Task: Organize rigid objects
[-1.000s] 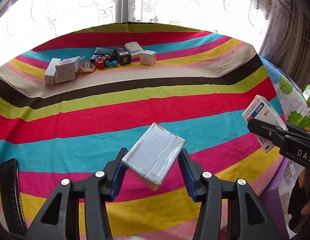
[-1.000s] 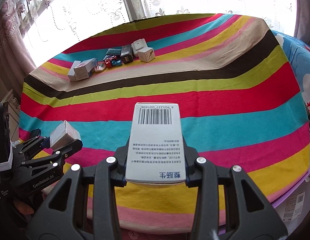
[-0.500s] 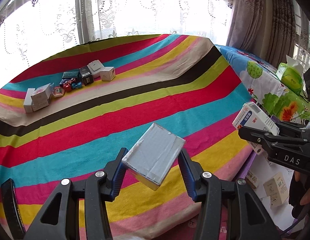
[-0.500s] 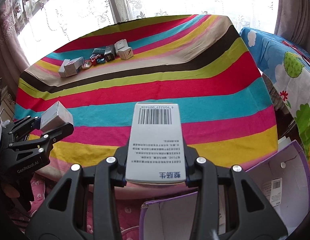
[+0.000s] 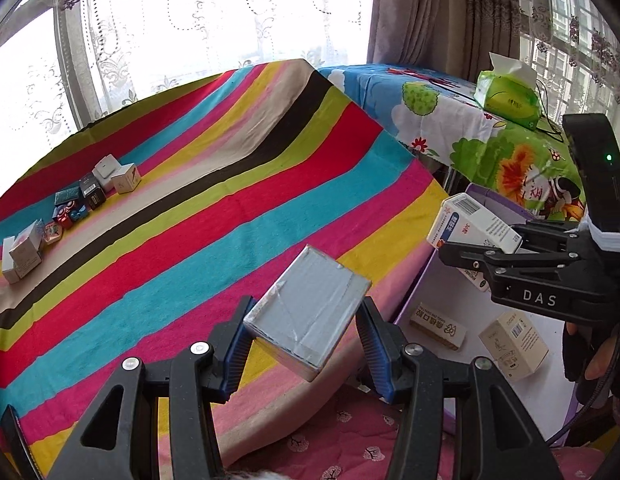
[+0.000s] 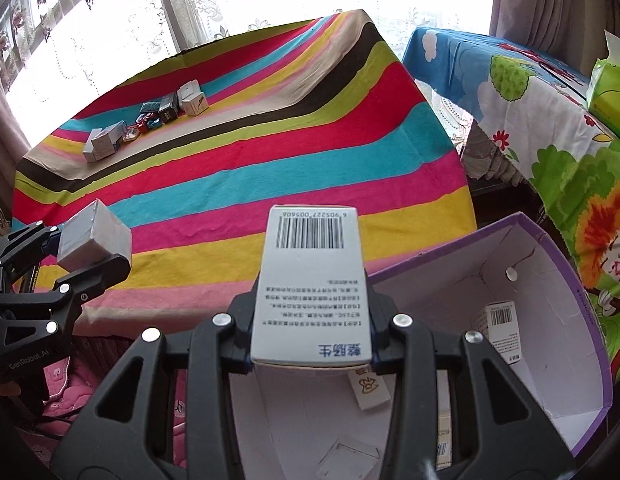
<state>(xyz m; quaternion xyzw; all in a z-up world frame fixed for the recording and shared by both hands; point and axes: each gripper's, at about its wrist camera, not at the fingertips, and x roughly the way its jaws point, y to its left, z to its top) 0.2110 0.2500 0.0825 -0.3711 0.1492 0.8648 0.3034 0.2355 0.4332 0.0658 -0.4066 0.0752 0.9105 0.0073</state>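
Note:
My left gripper [image 5: 305, 336] is shut on a grey taped box [image 5: 310, 312], held tilted above the near right corner of the striped table [image 5: 213, 240]. My right gripper [image 6: 310, 320] is shut on a white medicine box [image 6: 310, 288] with a barcode on its far end, above the near rim of the purple-edged carton [image 6: 550, 344]. In the left wrist view the right gripper [image 5: 486, 248] and its white medicine box [image 5: 474, 224] hang over that carton [image 5: 462, 304]. The right wrist view has the left gripper [image 6: 89, 256] and grey taped box [image 6: 93, 236] at the left.
A row of small boxes [image 5: 69, 208] lies at the table's far left. Several boxes [image 5: 514, 344] lie inside the carton. A second table with a cartoon cloth [image 5: 470, 128] carries a green tissue pack [image 5: 506, 96] on the right. A pink cushion [image 5: 334, 432] lies below.
Both grippers have swung right with their boxes, from over the striped table to its right edge. The purple carton and the cartoon-cloth table have come into view. Neither grip changed.

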